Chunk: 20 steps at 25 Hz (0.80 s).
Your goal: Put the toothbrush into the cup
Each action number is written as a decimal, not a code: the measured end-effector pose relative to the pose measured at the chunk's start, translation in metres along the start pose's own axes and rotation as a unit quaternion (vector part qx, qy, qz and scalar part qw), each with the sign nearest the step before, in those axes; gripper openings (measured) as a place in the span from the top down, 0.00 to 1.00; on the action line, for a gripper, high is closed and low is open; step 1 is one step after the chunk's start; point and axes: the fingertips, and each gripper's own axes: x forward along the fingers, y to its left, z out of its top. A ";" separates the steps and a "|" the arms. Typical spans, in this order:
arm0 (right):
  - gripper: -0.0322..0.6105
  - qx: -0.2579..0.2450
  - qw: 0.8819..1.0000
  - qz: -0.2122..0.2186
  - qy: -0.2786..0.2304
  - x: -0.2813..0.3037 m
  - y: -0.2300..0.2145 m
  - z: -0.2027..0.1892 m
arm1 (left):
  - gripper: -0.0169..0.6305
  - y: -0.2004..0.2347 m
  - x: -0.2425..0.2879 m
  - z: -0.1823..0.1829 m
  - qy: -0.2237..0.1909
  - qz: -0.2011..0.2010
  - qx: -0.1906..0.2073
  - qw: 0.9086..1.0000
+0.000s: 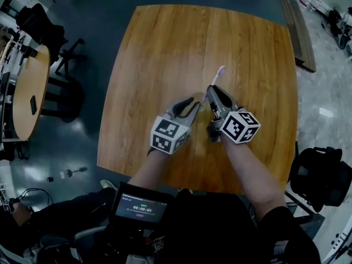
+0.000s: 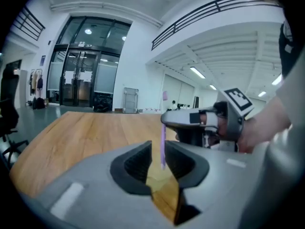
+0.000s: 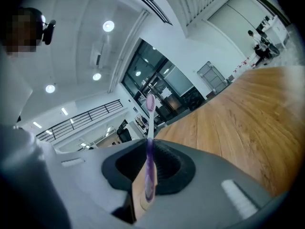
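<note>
Looking down from the head view, we see a square wooden table (image 1: pixel 181 43) with rounded corners on a dark floor (image 1: pixel 104 15); a smaller round table (image 1: pixel 27 87) stands well off to the left. Both grippers hang over the middle of the table, a little toward its near edge. The right gripper (image 1: pixel 213 91) holds the toothbrush (image 1: pixel 218 73). Its long axis runs on a slant, with the brush head toward the far right corner and the handle toward the left gripper (image 1: pixel 187 104) just beside it.

From the left gripper view, the table (image 2: pixel 86 128) stretches away to a tall glass entrance (image 2: pixel 81 75) under white ceilings. The left gripper (image 2: pixel 158 151) has its jaws parted. The purple handle of the toothbrush (image 2: pixel 163 147) stands upright in the picture and hangs from the right gripper (image 2: pixel 167 119), with its lower end in the gap between the left pads. We cannot tell whether it touches them.

From the right gripper view, the table (image 3: pixel 248 118) fills the right side, with a glass front and round ceiling lights (image 3: pixel 108 26) above. The right gripper (image 3: pixel 148 161) has its jaws closed on the toothbrush (image 3: pixel 149 151). The handle is pinched between the pads, and the shaft rises straight out along the jaws with the bristle head on top.
</note>
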 end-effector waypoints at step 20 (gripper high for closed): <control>0.88 -0.281 0.948 0.083 0.122 0.007 0.020 -0.074 | 0.84 0.019 0.016 0.030 -0.058 -0.053 -0.032 0.996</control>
